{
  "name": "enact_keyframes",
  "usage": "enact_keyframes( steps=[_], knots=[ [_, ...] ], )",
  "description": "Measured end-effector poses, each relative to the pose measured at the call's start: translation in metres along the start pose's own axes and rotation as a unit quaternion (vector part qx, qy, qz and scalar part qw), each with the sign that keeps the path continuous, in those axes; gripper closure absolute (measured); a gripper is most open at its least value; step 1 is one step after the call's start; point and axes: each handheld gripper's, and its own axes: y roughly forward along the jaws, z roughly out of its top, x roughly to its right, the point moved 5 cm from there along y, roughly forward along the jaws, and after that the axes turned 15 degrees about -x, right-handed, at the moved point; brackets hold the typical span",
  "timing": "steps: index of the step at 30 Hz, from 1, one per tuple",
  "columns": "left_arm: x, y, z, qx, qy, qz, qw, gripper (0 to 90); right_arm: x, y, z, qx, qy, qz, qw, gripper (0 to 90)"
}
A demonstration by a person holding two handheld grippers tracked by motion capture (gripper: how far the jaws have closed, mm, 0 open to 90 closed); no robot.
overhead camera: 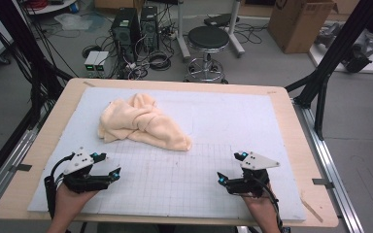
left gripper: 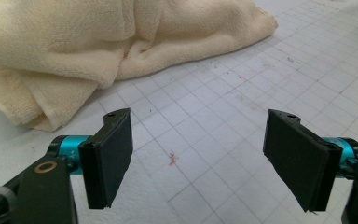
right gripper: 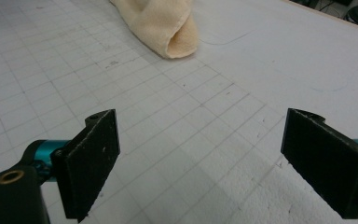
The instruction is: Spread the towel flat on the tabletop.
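Note:
A crumpled cream towel [overhead camera: 141,124] lies on the white gridded mat [overhead camera: 199,179], left of the middle and toward the far side. My left gripper [overhead camera: 108,165] rests low at the near left of the mat, jaws wide apart and empty. In the left gripper view the towel [left gripper: 102,46] bunches up just beyond the gripper [left gripper: 205,154]. My right gripper [overhead camera: 232,166] sits at the near right, also open with nothing in it. In the right gripper view the towel's folded end [right gripper: 170,25] lies well ahead of the gripper [right gripper: 203,154].
The mat covers a wooden table [overhead camera: 291,121] with black frame posts at both sides. Beyond the far edge stand a round stool [overhead camera: 208,41], computer towers [overhead camera: 133,26], cables and a cardboard box [overhead camera: 298,22] on the floor.

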Motion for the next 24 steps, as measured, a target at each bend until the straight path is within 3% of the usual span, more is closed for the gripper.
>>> enact_keyframes(
  steps=[24],
  knots=[
    [-0.0037,-0.0039,-0.0032,0.007,-0.007,0.005,0.9999,24.7,-0.0039,0.0033,0.0039,0.006,-0.004,0.013,0.9999,10.8]
  ],
)
